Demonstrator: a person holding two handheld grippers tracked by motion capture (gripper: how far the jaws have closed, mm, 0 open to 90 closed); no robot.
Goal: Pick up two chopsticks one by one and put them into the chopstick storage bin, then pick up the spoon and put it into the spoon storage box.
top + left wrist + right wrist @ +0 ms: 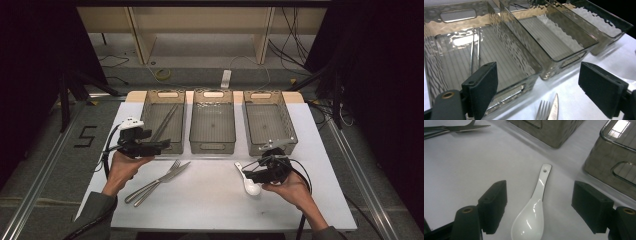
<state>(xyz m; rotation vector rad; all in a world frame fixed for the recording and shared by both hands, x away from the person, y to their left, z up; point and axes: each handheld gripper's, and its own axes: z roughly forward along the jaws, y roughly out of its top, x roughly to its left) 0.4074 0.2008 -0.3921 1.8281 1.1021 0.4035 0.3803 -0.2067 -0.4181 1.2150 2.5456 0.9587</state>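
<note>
Below the right gripper (539, 207) lies a white ceramic spoon (532, 210) on the white counter (461, 170), its bowl between the two fingers (492, 206) and its handle running away past their tips. These fingers stand wide apart and touch nothing; whether they hover just above the counter or rest on it I cannot tell. Beyond the right-hand finger sits the near wall of a smoked plastic bin (616, 165), and farther ahead another bin (549, 131). Far off to the left of the fingers lie the tips of a knife (466, 128) and fork.

From the high view, the right gripper (257, 175) is held by a hand (292, 190) just in front of the right bin (270, 125), with the spoon (248, 182) under it.

Likewise the left gripper (537, 92) has its fingers (482, 87) spread wide and empty. Between them, low and near, show the fork tines (543, 110) and the serrated knife tip (553, 110), side by side on the counter. Ahead of the left finger stands the left bin (456, 62), which holds a pair of thin metal chopsticks (474, 47); ahead of the gap is the middle bin (549, 37), with the third bin (604, 27) beyond the right finger.

In the high view the left gripper (160, 146) sits at the left bin's (162, 120) near edge, above the fork (155, 181) and knife (165, 182).
</note>
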